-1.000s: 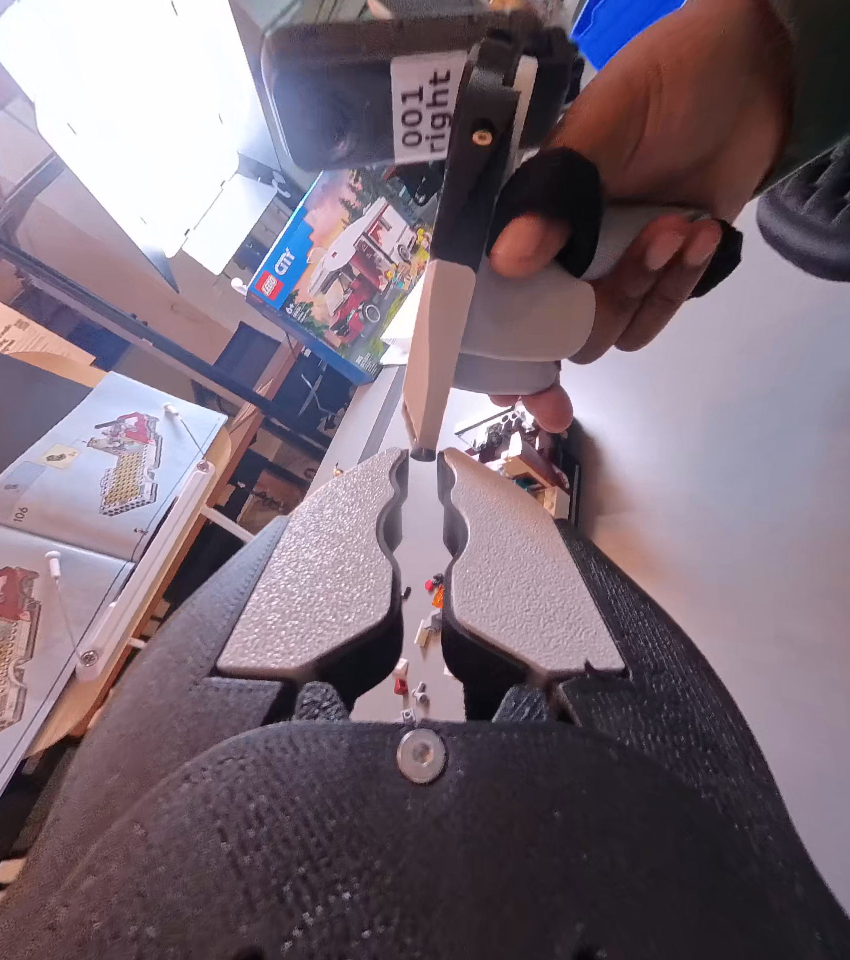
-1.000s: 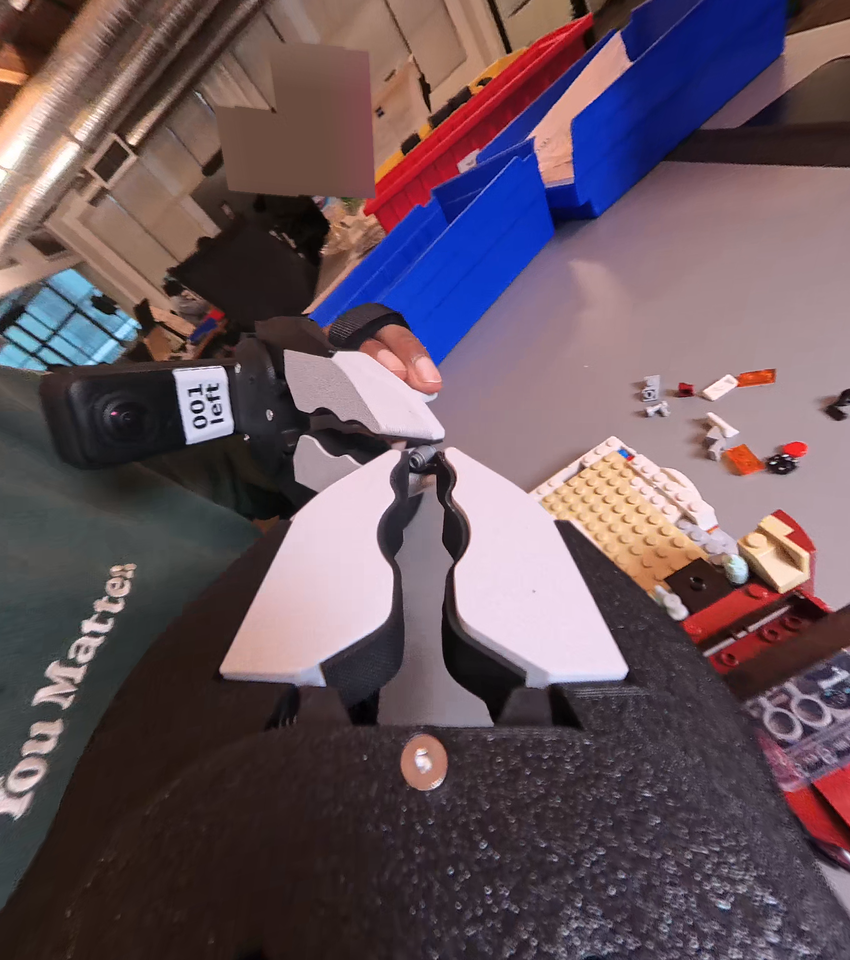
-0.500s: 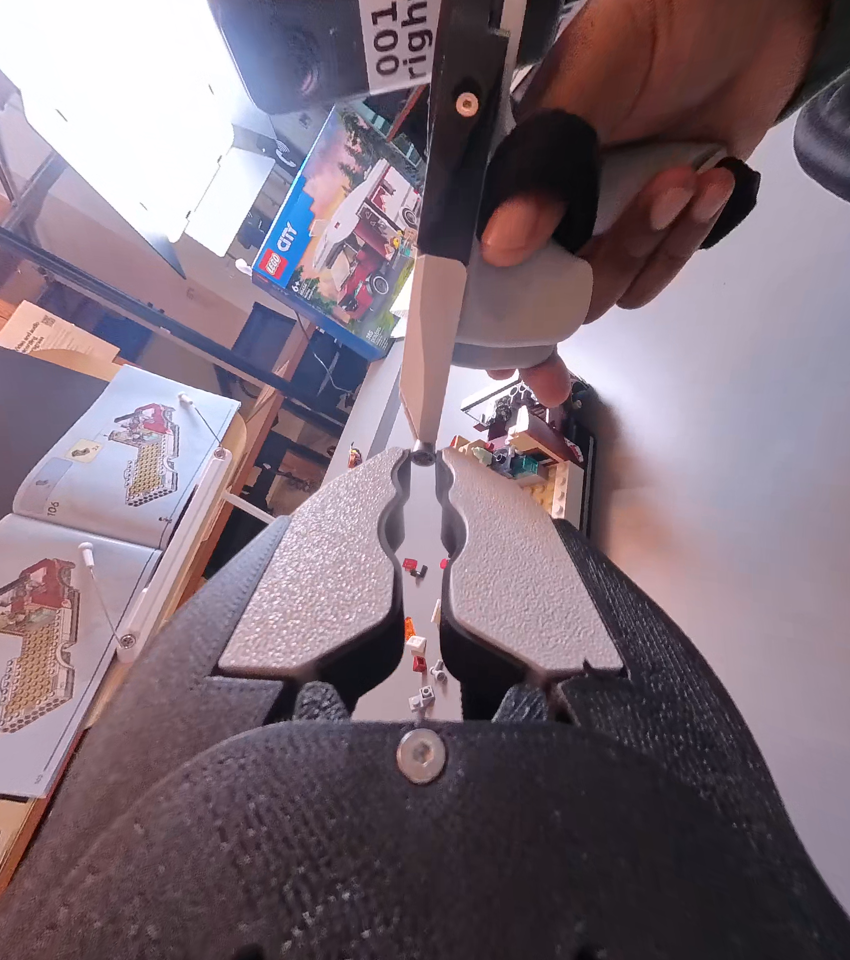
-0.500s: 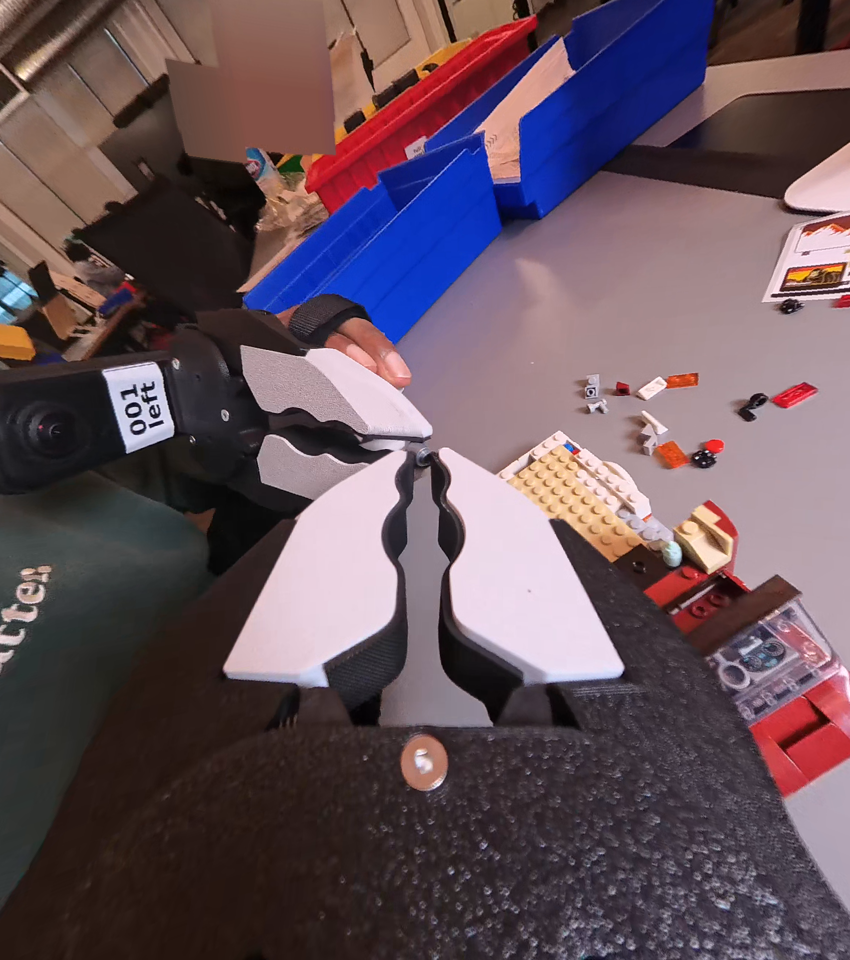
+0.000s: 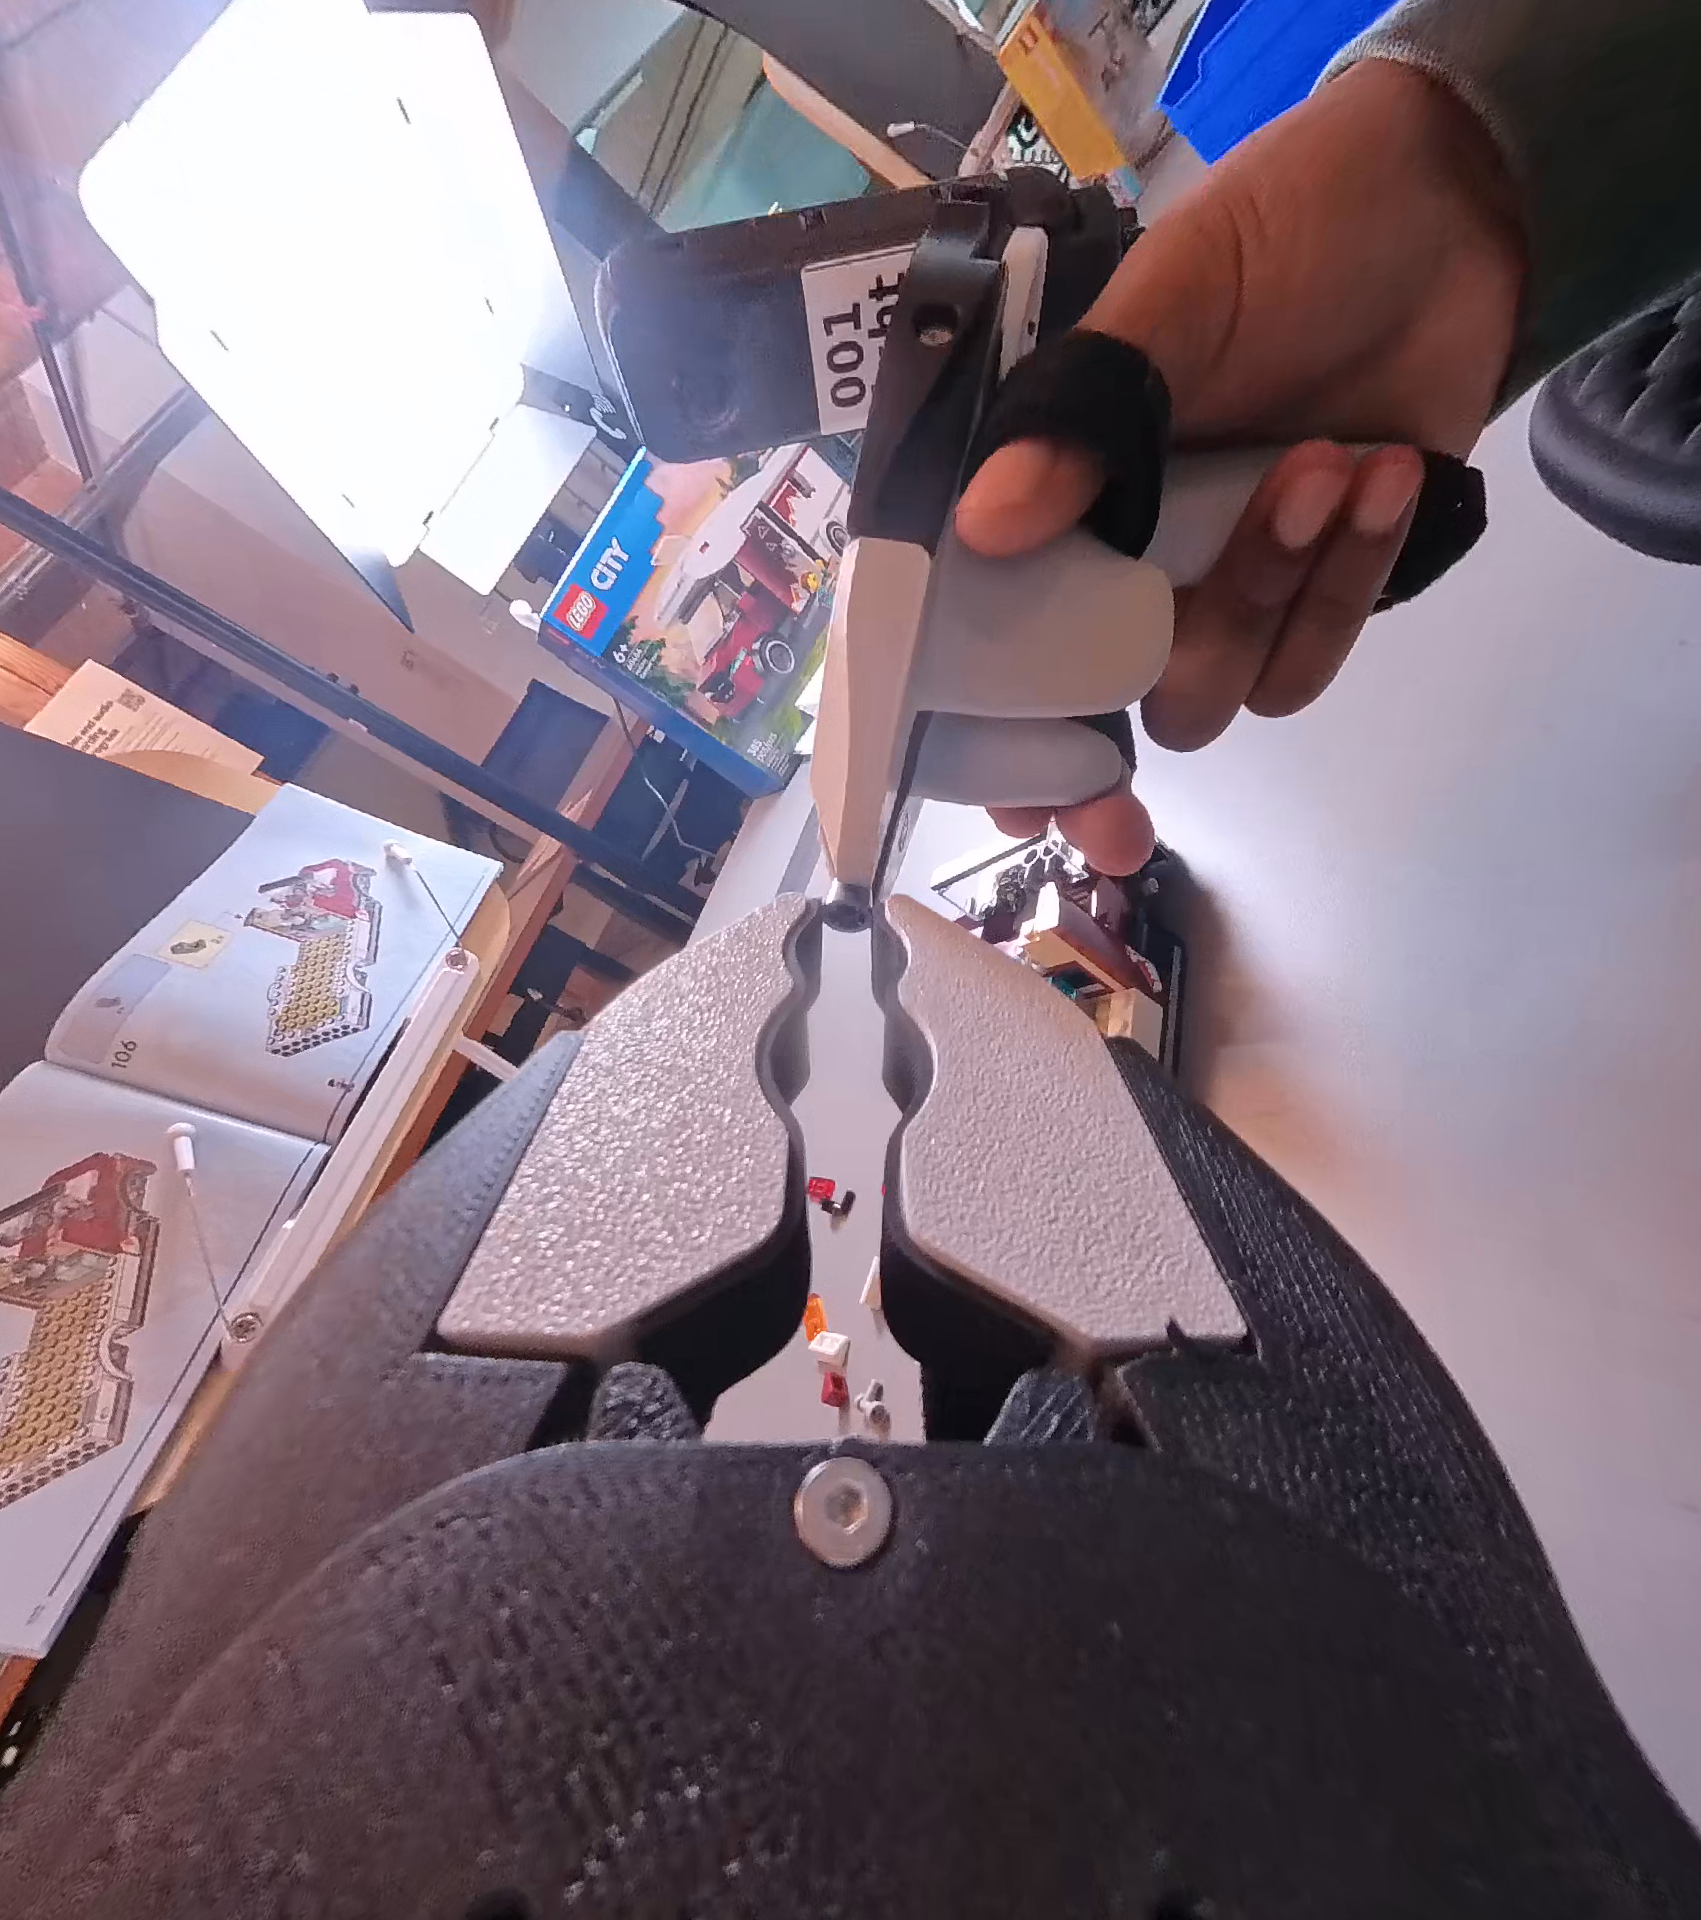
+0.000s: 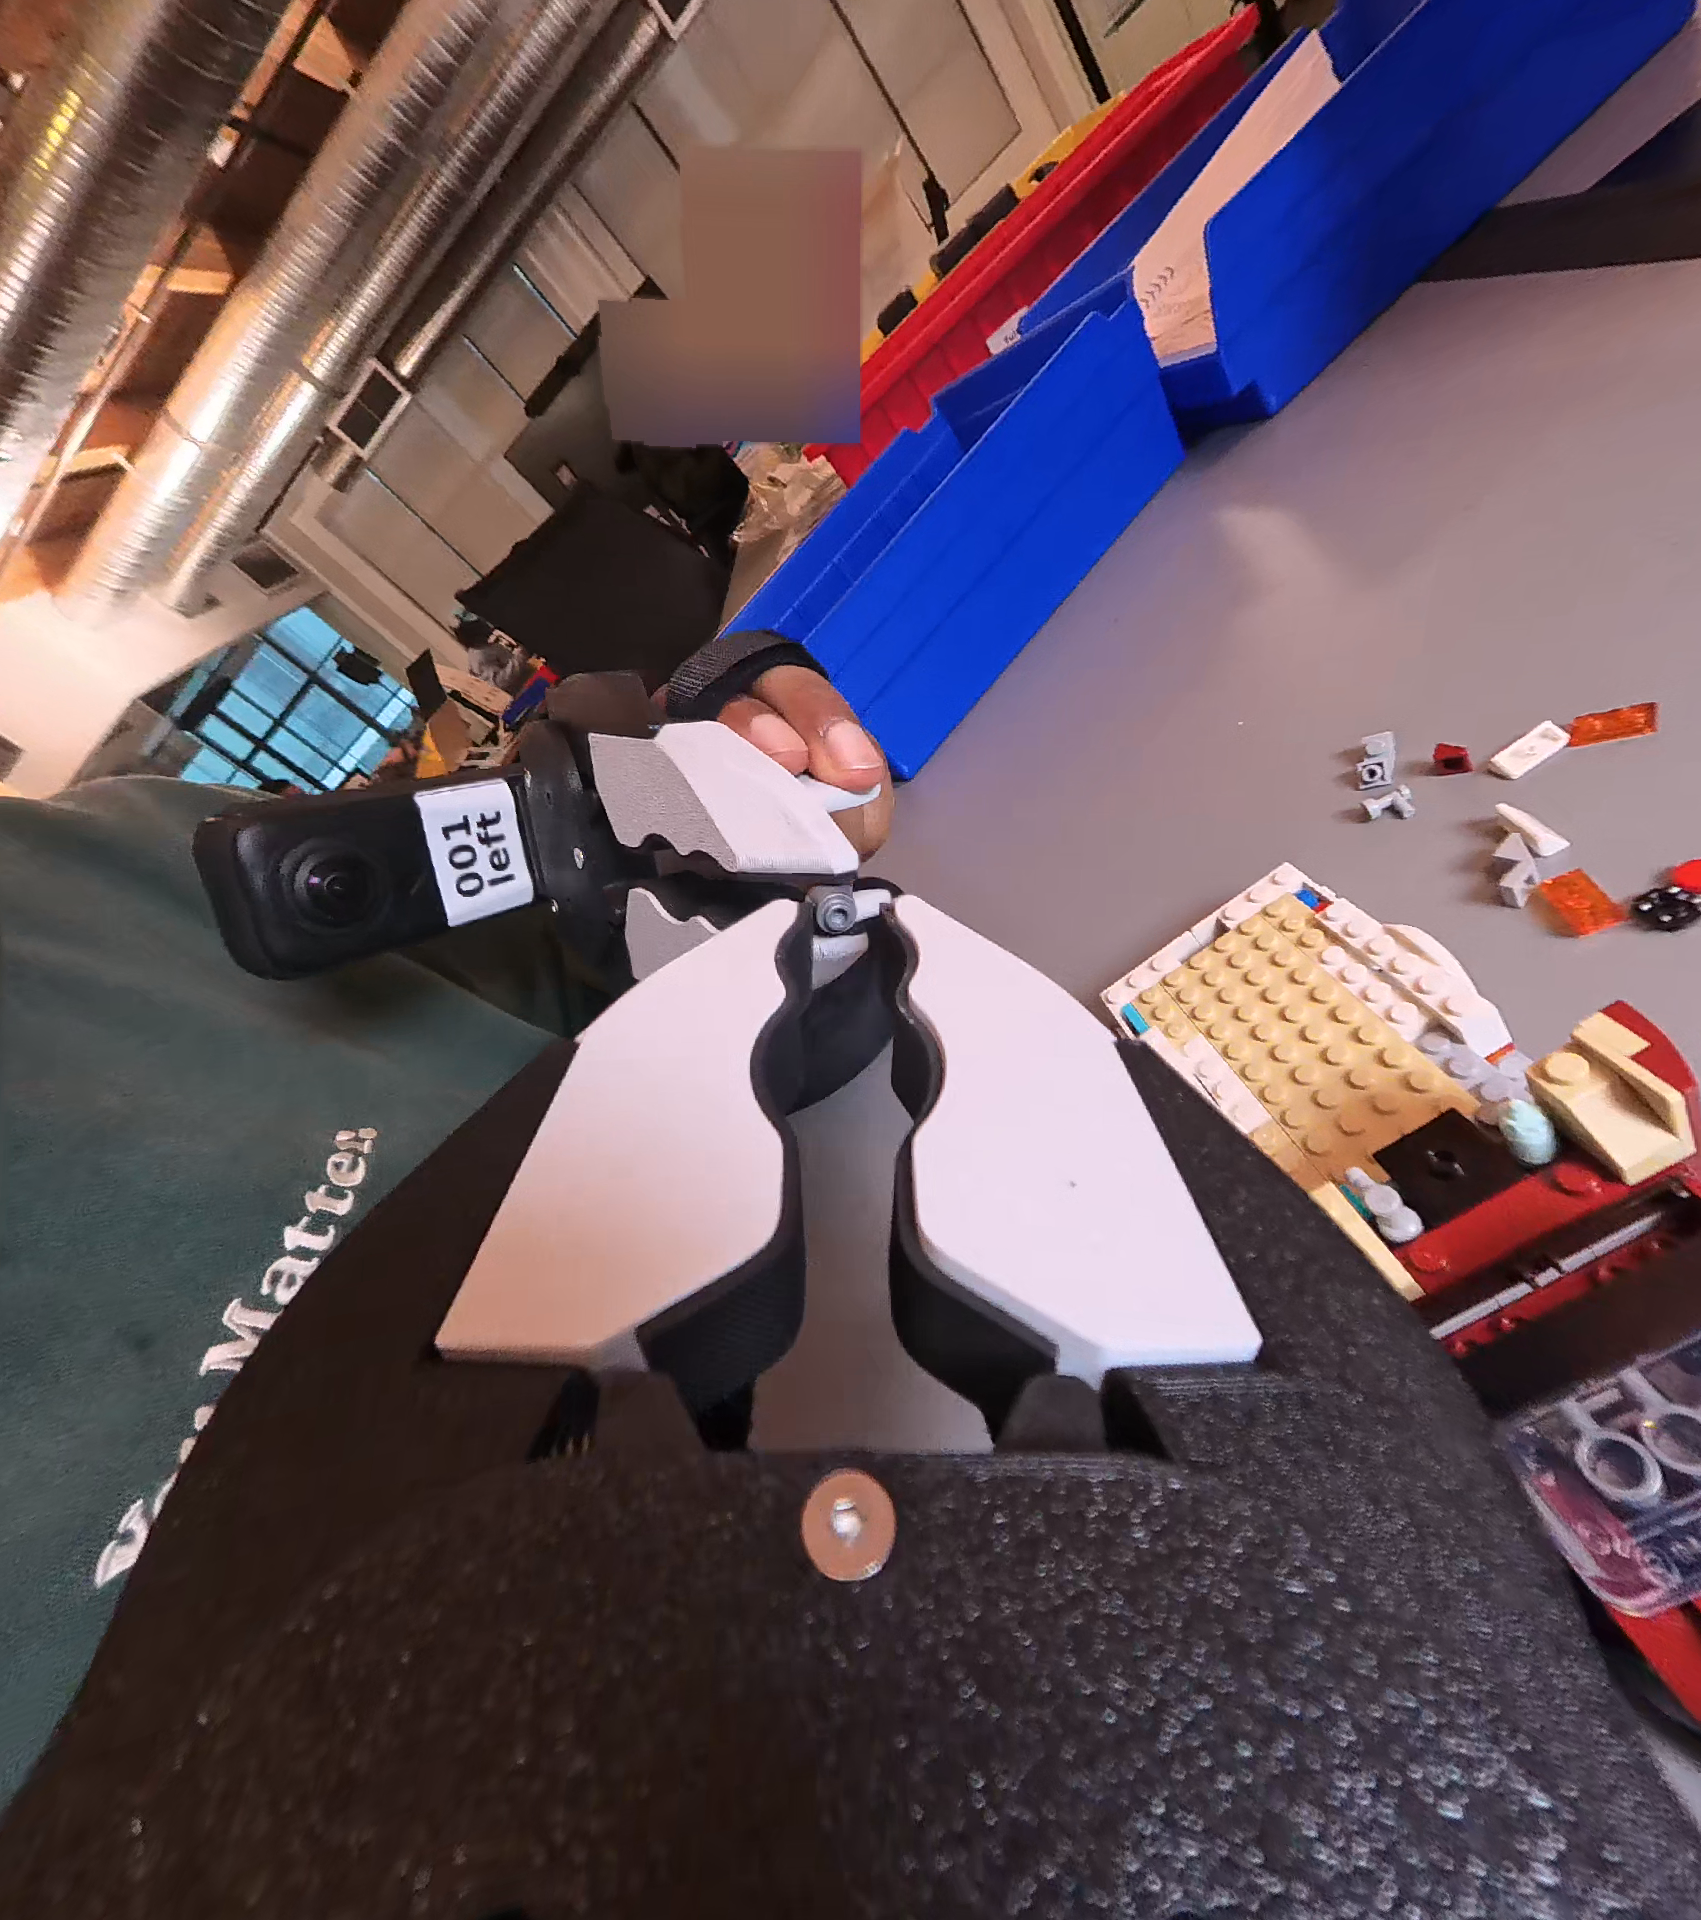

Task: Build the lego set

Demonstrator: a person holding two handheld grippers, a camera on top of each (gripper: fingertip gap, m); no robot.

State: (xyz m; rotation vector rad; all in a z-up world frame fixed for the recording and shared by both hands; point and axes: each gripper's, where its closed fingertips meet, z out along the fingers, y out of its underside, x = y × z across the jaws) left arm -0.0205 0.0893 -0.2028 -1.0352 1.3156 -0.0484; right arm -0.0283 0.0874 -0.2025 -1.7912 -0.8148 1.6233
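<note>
Grey small piece [image 6: 835, 912] pinched by both grippers, loose bricks [image 6: 1537, 831] beyond

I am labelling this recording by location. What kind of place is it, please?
Probably an indoor workshop or lab with a work table, not a home. Exposed metal ducts run overhead, blue storage bins line the grey table, and a bright studio light panel stands beside it.

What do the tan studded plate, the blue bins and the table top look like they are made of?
Tan plate: glossy moulded plastic, with neat rows of studs. Blue bins: smooth hard plastic, judging by the even colour and soft sheen. Table: matte grey, probably laminate; it shows no grain or seams.
</note>
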